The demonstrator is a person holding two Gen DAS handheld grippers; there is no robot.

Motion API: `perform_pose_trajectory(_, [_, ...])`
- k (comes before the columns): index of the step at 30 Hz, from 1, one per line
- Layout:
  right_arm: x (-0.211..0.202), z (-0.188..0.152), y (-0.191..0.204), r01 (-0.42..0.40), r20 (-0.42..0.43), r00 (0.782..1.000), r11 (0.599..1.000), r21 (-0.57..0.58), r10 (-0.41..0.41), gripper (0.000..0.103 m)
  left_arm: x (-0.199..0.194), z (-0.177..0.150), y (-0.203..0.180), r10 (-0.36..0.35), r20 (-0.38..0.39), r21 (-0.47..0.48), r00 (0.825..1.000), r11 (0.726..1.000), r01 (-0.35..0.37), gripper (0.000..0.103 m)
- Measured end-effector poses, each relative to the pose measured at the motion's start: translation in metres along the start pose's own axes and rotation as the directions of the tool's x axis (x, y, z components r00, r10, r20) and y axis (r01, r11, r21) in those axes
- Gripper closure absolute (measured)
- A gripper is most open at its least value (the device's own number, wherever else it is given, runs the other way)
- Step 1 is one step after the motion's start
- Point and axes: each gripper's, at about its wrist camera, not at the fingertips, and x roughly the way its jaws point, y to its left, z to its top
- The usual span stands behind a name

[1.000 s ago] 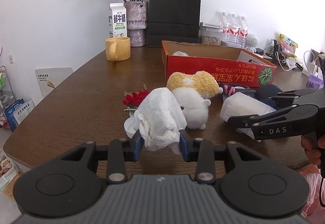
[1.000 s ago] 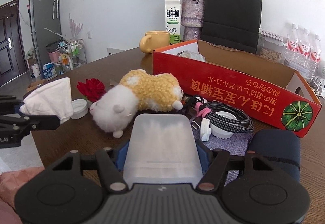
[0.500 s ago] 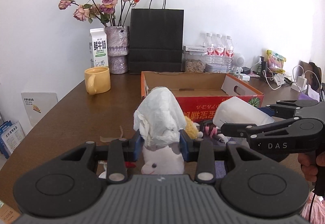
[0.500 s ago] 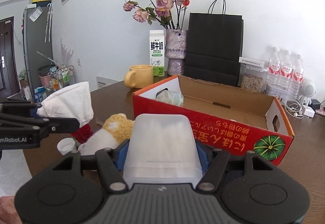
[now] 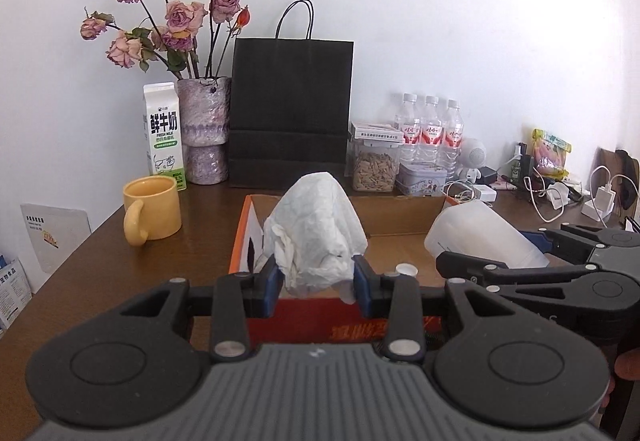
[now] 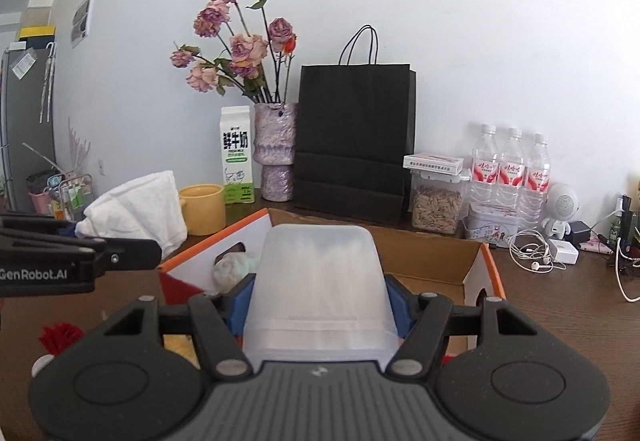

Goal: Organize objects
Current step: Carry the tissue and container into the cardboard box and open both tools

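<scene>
My left gripper (image 5: 315, 283) is shut on a crumpled white tissue (image 5: 316, 229) and holds it above the near wall of the red cardboard box (image 5: 320, 325). My right gripper (image 6: 320, 305) is shut on a translucent plastic cup (image 6: 320, 281), also raised over the box's (image 6: 476, 281) near side. The cup shows in the left wrist view (image 5: 480, 237), right of the tissue. The tissue shows in the right wrist view (image 6: 136, 213) at the left. A pale crumpled wad (image 6: 232, 269) lies inside the box.
A yellow mug (image 5: 152, 209), milk carton (image 5: 164, 133), flower vase (image 5: 204, 129), black paper bag (image 5: 290, 113), seed jar (image 5: 376, 165) and water bottles (image 5: 430, 133) stand behind the box. Chargers and cables (image 5: 560, 197) lie at the right. A red flower (image 6: 60, 337) lies at the lower left.
Both grippers have risen and moved forward with their loads, from over the plush toy to over the box's near side. The plush toy has dropped out of view.
</scene>
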Motion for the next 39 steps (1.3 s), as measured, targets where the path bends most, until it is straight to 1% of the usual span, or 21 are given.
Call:
perform_pose_trajectory(4, [0.023,0.009,-0.017,0.041,0.003,0.999,0.999,0.024,-0.041,0.038,0.028,0.013,-0.014,-0.004,0.004,0.006,1.0,1.0,0.004,0.066])
perform_pose_trajectory(7, [0.043,0.013,-0.031,0.074,-0.004,0.997,0.996,0.04,-0.074,0.038,0.049,0.019,-0.023,0.004,0.0,-0.019,1.0,1.0,-0.004,0.066])
perform_pose_trajectory(10, [0.06,0.014,-0.043,0.101,-0.012,0.995,0.993,0.06,-0.1,0.038,0.07,0.021,-0.032,0.025,0.002,-0.029,1.0,0.999,-0.025,0.066])
perform_pose_trajectory(14, [0.076,0.014,-0.054,0.137,-0.028,0.99,0.989,0.061,-0.136,0.038,0.1,0.022,-0.039,0.048,-0.022,-0.058,0.999,0.997,-0.05,0.066])
perform_pose_trajectory(18, [0.087,0.01,-0.063,0.145,-0.068,0.988,0.986,0.078,-0.14,0.038,0.123,0.015,-0.039,0.085,-0.054,-0.085,0.995,0.992,-0.089,0.067])
perform_pose_trajectory(22, [0.097,0.004,-0.069,0.15,-0.104,0.985,0.985,0.088,-0.141,0.038,0.129,0.012,-0.035,0.096,-0.058,-0.087,0.994,0.991,-0.101,0.066])
perform_pose_trajectory(24, [0.1,0.001,-0.069,0.144,-0.12,0.984,0.986,0.088,-0.133,0.038,0.128,0.011,-0.034,0.101,-0.054,-0.094,0.993,0.99,-0.106,0.059])
perform_pose_trajectory(25, [0.101,0.001,-0.068,0.145,-0.126,0.983,0.986,0.083,-0.134,0.038,0.127,0.011,-0.033,0.106,-0.052,-0.1,0.993,0.989,-0.11,0.051])
perform_pose_trajectory(27, [0.101,-0.001,-0.066,0.151,-0.132,0.981,0.986,0.073,-0.14,0.038,0.124,0.011,-0.032,0.111,-0.037,-0.104,0.993,0.988,-0.114,0.043])
perform_pose_trajectory(28, [0.1,-0.001,-0.066,0.151,-0.129,0.982,0.986,0.075,-0.141,0.038,0.122,0.011,-0.031,0.112,-0.027,-0.106,0.993,0.988,-0.114,0.028])
perform_pose_trajectory(29, [0.098,-0.002,-0.066,0.151,-0.126,0.982,0.985,0.079,-0.14,0.035,0.12,0.011,-0.031,0.117,-0.016,-0.11,0.993,0.987,-0.118,0.004])
perform_pose_trajectory(30, [0.097,-0.002,-0.066,0.151,-0.126,0.982,0.985,0.081,-0.14,0.02,0.118,0.011,-0.031,0.126,0.0,-0.107,0.992,0.986,-0.126,0.0])
perform_pose_trajectory(31, [0.097,-0.002,-0.066,0.151,-0.124,0.982,0.985,0.081,-0.141,0.002,0.116,0.011,-0.032,0.138,0.015,-0.1,0.99,0.986,-0.136,0.0])
perform_pose_trajectory(32, [0.096,-0.003,-0.066,0.154,-0.12,0.982,0.985,0.081,-0.144,0.0,0.115,0.011,-0.034,0.142,0.018,-0.092,0.99,0.986,-0.14,0.0])
perform_pose_trajectory(39, [0.092,-0.004,-0.068,0.157,-0.115,0.983,0.983,0.095,-0.146,0.0,0.117,0.009,-0.033,0.144,0.001,-0.09,0.99,0.986,-0.144,0.0])
